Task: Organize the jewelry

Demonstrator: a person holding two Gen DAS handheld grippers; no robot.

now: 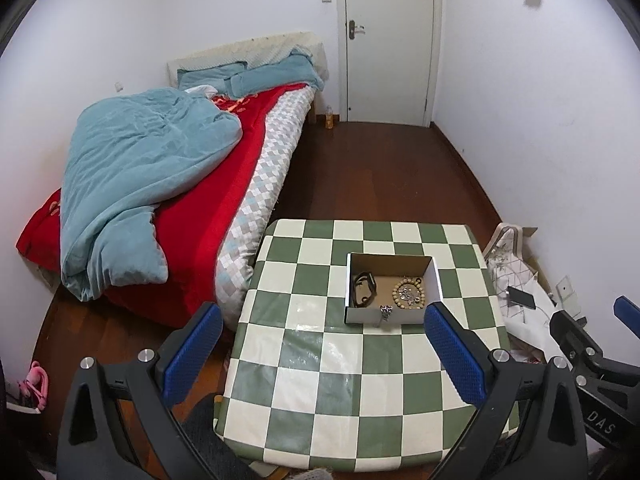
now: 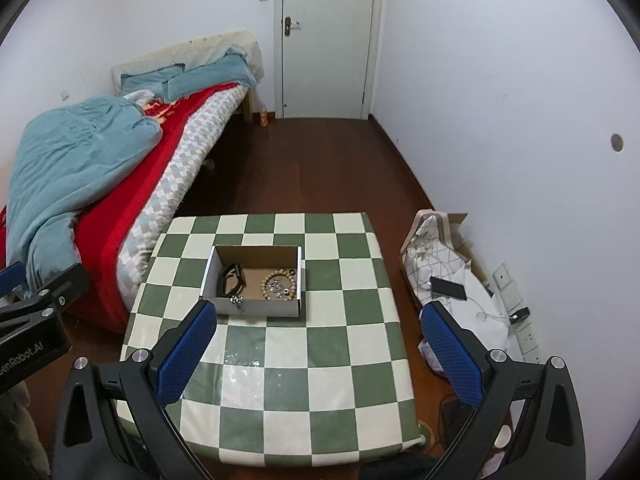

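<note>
Table (image 1: 304,364): covered in a green-and-white checked cloth, standing on a dark wood floor (image 1: 360,176) beside a bed (image 1: 256,184).

Box (image 1: 352,316): shallow white cardboard tray with a brown bottom, open on top, set on the far half of the table.

Contents of the box: a dark strap-like band (image 1: 363,288) at its left side; a bracelet of pale wooden beads (image 1: 404,292) to the right of it, with small silver pieces (image 1: 408,295) lying inside the bead loop; a small silver trinket (image 1: 386,311) hanging over the near wall of the box (its exact kind is too small to tell).

Left tool (image 1: 322,354): blue-padded fingers spread wide apart, holding nothing, hovering over the near half of the table and well short of the box.

Right tool (image 2: 318,354): fingers likewise spread wide, empty, over the near right part of the table; the box lies ahead and to its left.

Bed: red sheet, crumpled blue-green quilt (image 1: 148,176), diamond-patterned mattress side.

Far wall: white closed door (image 1: 386,40).

Floor right of the table: a patterned fabric bundle (image 2: 436,264) with a dark phone (image 2: 448,289) lying on it.
</note>
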